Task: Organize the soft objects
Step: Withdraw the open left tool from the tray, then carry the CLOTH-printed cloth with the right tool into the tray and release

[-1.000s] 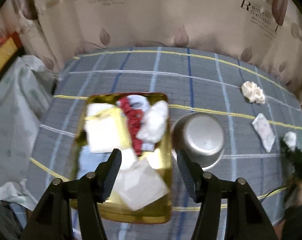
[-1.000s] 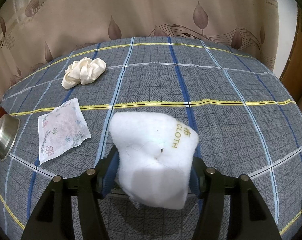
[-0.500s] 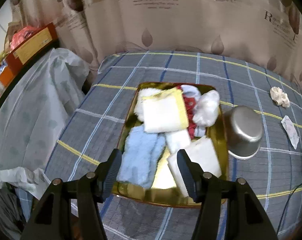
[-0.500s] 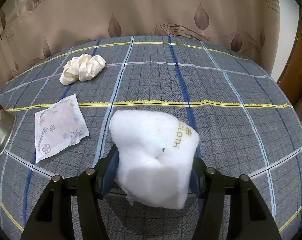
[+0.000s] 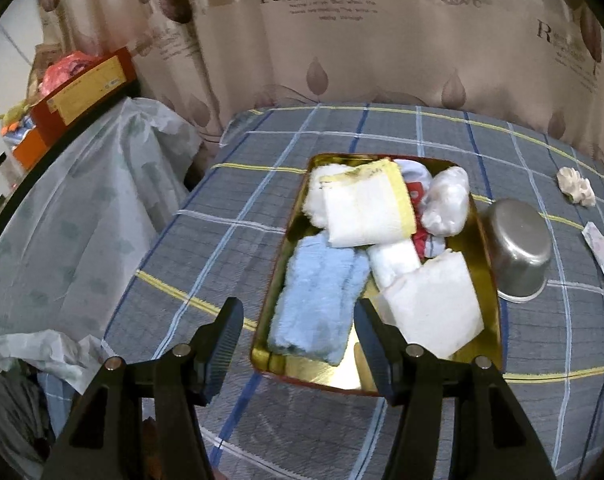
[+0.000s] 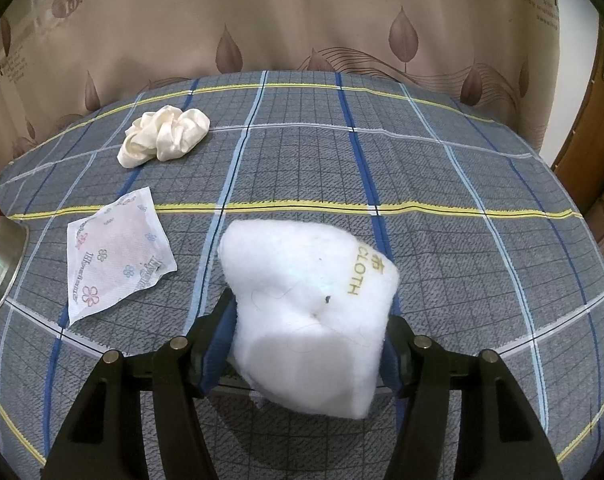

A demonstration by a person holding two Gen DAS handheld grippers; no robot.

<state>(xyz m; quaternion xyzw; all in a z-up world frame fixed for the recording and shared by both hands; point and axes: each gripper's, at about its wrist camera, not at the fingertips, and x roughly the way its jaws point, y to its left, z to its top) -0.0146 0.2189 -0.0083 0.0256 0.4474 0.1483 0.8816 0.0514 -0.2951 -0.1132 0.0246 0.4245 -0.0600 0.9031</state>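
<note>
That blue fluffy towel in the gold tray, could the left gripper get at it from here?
Probably yes: the left gripper is open and empty, and the blue towel lies uncovered at the tray's near end.

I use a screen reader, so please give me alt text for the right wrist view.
The right tongs grip a white fluffy cloth marked "CLOTH" over a plaid tablecloth. Left of it lie a flowered packet and a cream scrunchie.

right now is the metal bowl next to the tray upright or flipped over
Flipped over. The metal bowl shows its flat base on top and its wide rim down on the checked cloth, beside the gold tray.
</note>
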